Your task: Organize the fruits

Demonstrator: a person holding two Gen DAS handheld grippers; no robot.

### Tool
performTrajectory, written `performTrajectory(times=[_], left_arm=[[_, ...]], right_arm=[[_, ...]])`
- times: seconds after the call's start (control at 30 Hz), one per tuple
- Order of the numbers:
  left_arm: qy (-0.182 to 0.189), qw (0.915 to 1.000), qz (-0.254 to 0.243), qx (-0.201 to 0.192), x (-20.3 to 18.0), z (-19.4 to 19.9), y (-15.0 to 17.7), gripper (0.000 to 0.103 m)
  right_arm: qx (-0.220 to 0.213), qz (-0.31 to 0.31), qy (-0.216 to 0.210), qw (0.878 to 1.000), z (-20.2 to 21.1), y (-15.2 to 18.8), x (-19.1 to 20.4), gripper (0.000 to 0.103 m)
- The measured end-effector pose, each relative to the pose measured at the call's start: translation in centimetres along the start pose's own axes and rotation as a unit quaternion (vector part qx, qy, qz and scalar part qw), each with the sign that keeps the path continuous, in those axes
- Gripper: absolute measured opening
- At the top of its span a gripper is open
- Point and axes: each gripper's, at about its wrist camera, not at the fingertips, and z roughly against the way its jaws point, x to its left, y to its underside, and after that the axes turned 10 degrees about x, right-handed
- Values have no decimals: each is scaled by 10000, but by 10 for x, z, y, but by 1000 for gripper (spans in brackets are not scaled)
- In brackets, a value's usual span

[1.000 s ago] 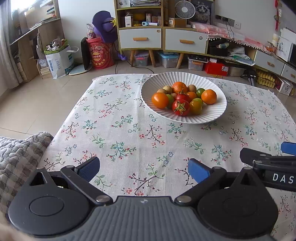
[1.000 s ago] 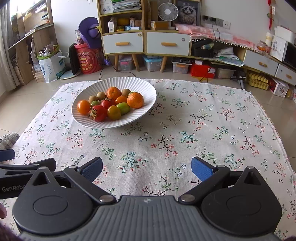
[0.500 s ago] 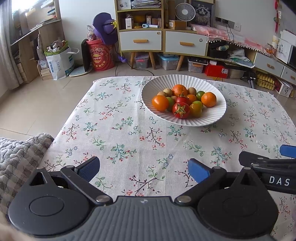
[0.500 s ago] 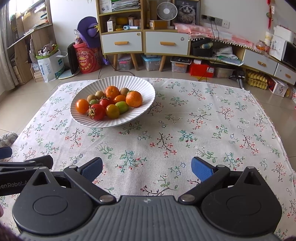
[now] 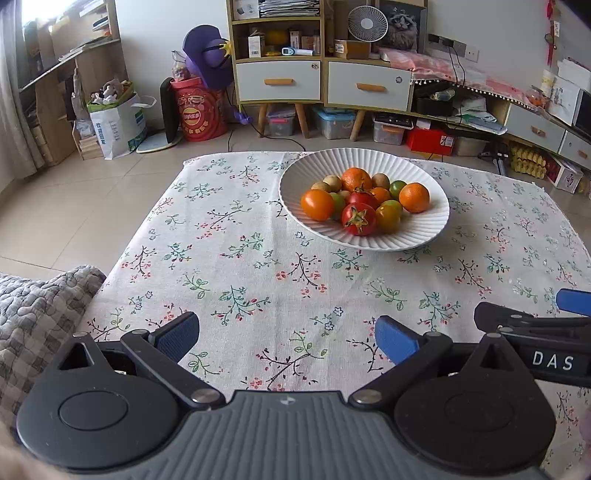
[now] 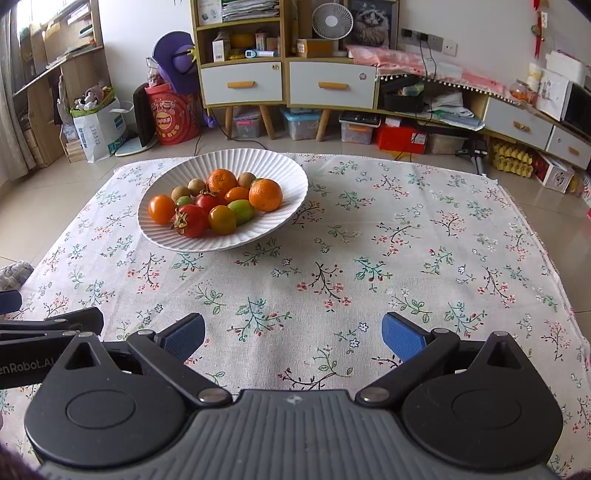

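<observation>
Fruit (image 6: 221, 206) sits piled in the white bowl (image 6: 280, 173) — well ahead of both hand-held grippers, left (image 5: 286, 339) and right (image 6: 293, 334), spread empty.

floor: pale tiles (image 5: 74, 206) | far ahead: white wall (image 5: 155, 33), yellow-framed cabinet (image 5: 317, 77) with two white drawers (small fan (image 5: 367, 22) on top) | ahead-left: wooden shelving (image 5: 66, 92), daylight from that side | ahead-right: long low sideboard (image 6: 498, 110), cluttered
</observation>
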Motion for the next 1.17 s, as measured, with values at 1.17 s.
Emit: performTrajectory(times=[1.17], left_arm=[[59, 10000, -19, -19, 0, 1, 0, 99]], right_arm=[[16, 19, 30, 10000, -1, 2, 0, 102]])
